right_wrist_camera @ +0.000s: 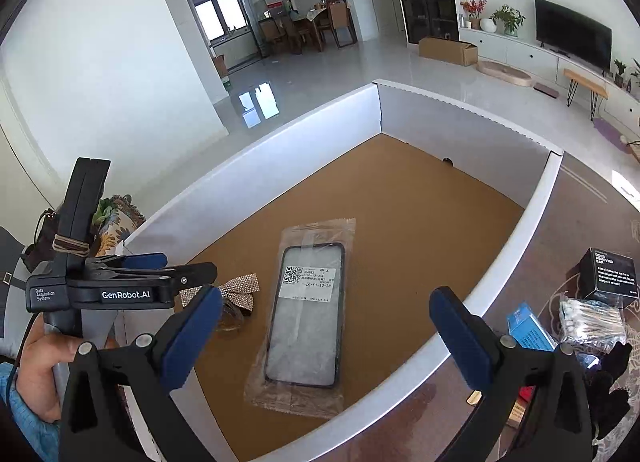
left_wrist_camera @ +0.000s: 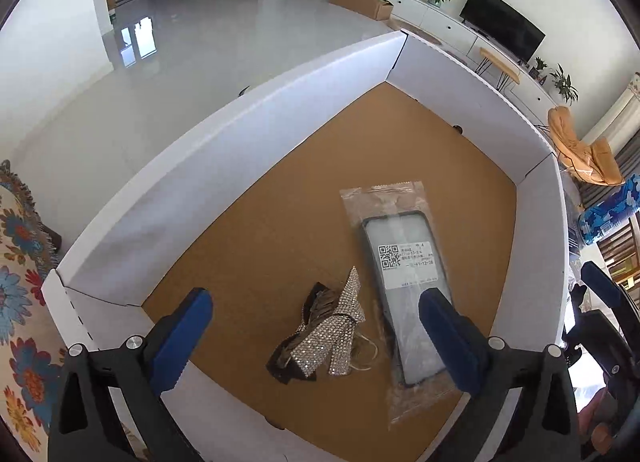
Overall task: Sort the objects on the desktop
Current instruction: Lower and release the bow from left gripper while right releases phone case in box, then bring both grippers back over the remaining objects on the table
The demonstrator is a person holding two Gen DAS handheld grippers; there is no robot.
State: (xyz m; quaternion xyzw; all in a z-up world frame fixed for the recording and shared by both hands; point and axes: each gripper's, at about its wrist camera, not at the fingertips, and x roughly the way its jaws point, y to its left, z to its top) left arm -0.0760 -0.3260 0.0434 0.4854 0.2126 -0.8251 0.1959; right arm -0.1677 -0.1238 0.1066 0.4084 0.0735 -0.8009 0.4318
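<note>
We find the bagged phone case (left_wrist_camera: 400,286) and rhinestone bow (left_wrist_camera: 328,336) on the white box's (left_wrist_camera: 224,149) brown floor, toward its near edge. Left gripper (left_wrist_camera: 316,336) and right gripper (right_wrist_camera: 326,336) hang above, both wide, empty.

- A black television (right_wrist_camera: 573,33) on a long white cabinet (right_wrist_camera: 520,51)
- An open cardboard carton (right_wrist_camera: 448,50) on the glossy floor
- Dining table with chairs (right_wrist_camera: 308,27) far back
</note>
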